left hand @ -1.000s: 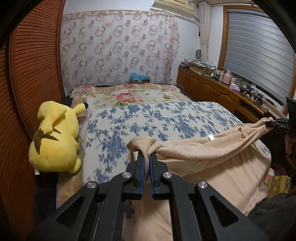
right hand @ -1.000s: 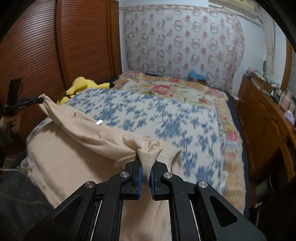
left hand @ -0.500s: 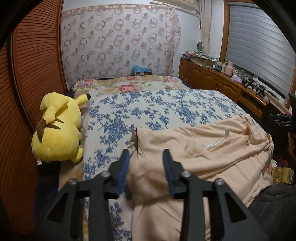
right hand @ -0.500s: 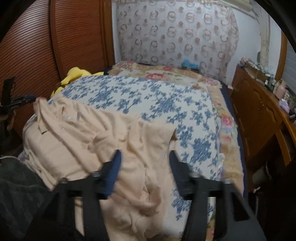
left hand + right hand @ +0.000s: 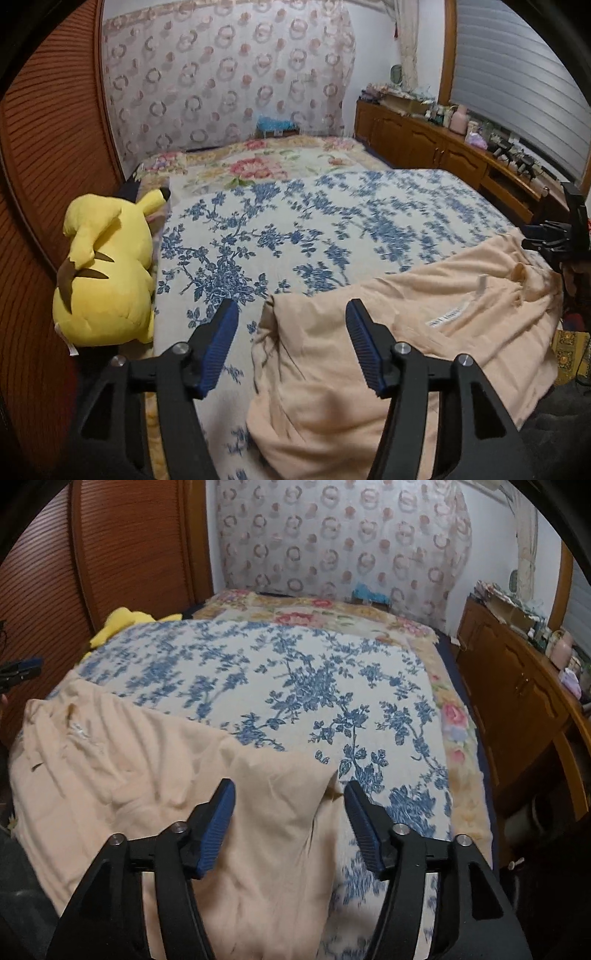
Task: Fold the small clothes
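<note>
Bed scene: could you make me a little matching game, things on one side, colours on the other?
Things:
1. garment
2. plush toy
3. bedspread
4. gripper finger pads

Colours:
a. white with blue flowers
b. solid blue
c. yellow
d. peach

Pairs: 1-d, 2-c, 3-a, 4-b

L wrist cam – low over bed's (image 5: 332,229) near edge, faces curtained wall (image 5: 229,85) | R wrist cam – same height, further right | shared: bed, peach garment (image 5: 147,760).
</note>
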`<action>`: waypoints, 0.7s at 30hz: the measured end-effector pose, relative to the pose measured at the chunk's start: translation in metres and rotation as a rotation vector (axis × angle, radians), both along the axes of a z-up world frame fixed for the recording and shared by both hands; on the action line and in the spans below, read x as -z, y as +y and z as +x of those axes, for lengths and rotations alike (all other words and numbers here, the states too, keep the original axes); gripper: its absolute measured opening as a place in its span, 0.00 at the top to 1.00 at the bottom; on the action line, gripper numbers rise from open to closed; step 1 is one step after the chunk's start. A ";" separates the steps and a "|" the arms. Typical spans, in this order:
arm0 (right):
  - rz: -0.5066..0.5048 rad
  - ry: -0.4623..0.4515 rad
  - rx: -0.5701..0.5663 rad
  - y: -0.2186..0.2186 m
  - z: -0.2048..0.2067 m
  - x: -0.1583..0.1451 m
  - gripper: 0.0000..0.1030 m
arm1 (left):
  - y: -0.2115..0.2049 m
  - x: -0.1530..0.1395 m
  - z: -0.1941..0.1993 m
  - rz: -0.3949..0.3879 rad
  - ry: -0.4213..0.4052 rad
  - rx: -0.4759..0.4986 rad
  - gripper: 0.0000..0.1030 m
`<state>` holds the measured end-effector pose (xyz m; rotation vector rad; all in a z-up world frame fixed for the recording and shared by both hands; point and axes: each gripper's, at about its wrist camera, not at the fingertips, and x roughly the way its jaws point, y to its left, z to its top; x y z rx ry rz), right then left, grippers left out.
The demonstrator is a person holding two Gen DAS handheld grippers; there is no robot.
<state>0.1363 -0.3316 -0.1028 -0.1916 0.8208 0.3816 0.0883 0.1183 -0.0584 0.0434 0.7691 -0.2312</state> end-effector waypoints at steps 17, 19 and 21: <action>-0.005 0.062 0.013 0.005 0.028 0.028 0.30 | 0.003 0.050 0.048 -0.030 0.188 0.008 0.42; -0.005 0.061 0.009 0.005 0.028 0.028 0.30 | 0.001 0.052 0.049 -0.027 0.193 0.015 0.42; -0.005 0.062 0.008 0.006 0.030 0.029 0.30 | -0.001 0.054 0.050 -0.023 0.201 0.019 0.42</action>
